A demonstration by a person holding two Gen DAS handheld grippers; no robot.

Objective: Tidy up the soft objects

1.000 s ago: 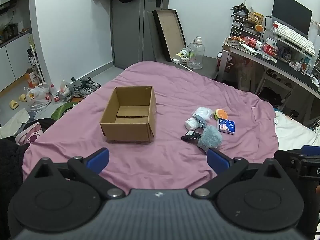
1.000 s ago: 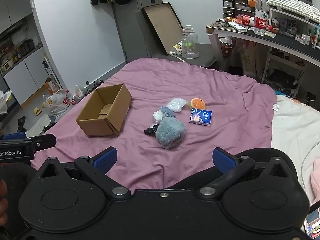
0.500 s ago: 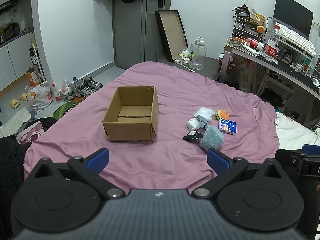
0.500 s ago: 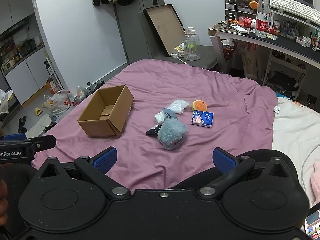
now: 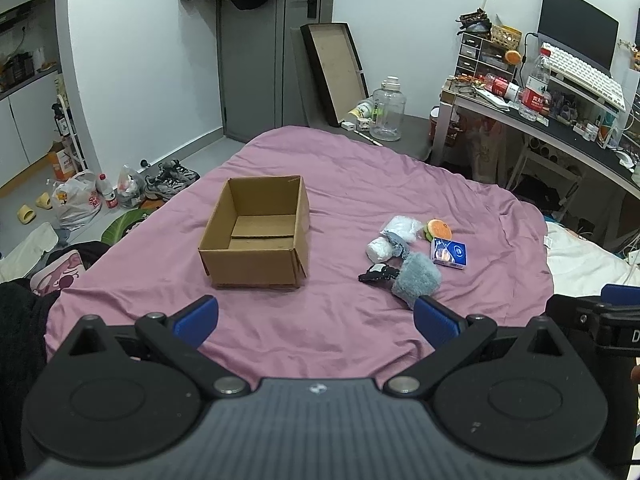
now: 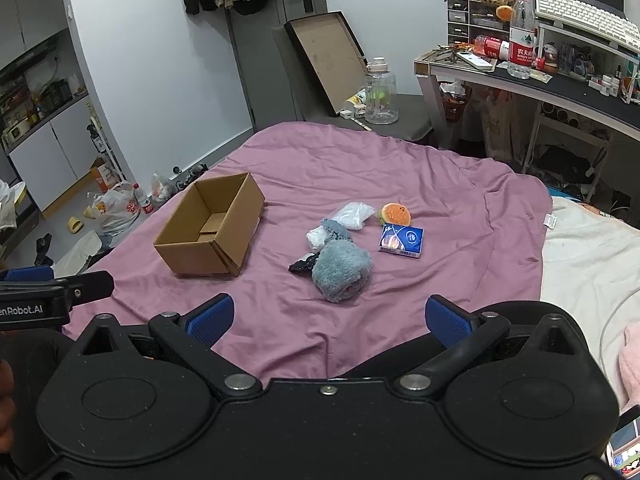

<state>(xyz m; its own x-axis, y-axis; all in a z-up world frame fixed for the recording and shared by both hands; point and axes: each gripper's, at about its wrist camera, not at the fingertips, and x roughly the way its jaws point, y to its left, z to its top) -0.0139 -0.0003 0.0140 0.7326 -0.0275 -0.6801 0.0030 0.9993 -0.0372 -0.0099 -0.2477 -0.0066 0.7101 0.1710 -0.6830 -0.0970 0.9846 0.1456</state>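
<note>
Left gripper [image 5: 316, 318]: it is hanging low over the near edge of the bed. Its two blue fingers are spread wide apart and nothing is sitting between them. It is pointing toward the box, likely so it can help there.

Right gripper [image 6: 328, 316]: it is also waiting at the near edge, with its fingers wide apart and empty. It is facing the pile of soft things, so it looks like the one getting ready to pick.

Purple bed sheet [image 6: 400, 168]: it is covering the bed and giving the things a soft, flat place to lie.

Fluffy blue toy [image 6: 340, 270]: it is lying closest to the right gripper, at the front of the pile. It looks squishy, so I think it is going to be easy to pinch.

Small black thing [image 6: 304, 263]: it is touching the fluffy toy on its left side. I cannot tell what it is.

White bundles [image 6: 352, 215]: they are lying just behind the fluffy toy.

Blue packet [image 6: 401, 240]: it is lying flat just right of the pile.

Burger toy [image 6: 395, 213]: it is sitting right behind the packet.

Cardboard box [image 5: 256, 232]: it is standing open and empty, left of the pile and a little apart. I think the soft things are going in there.
</note>
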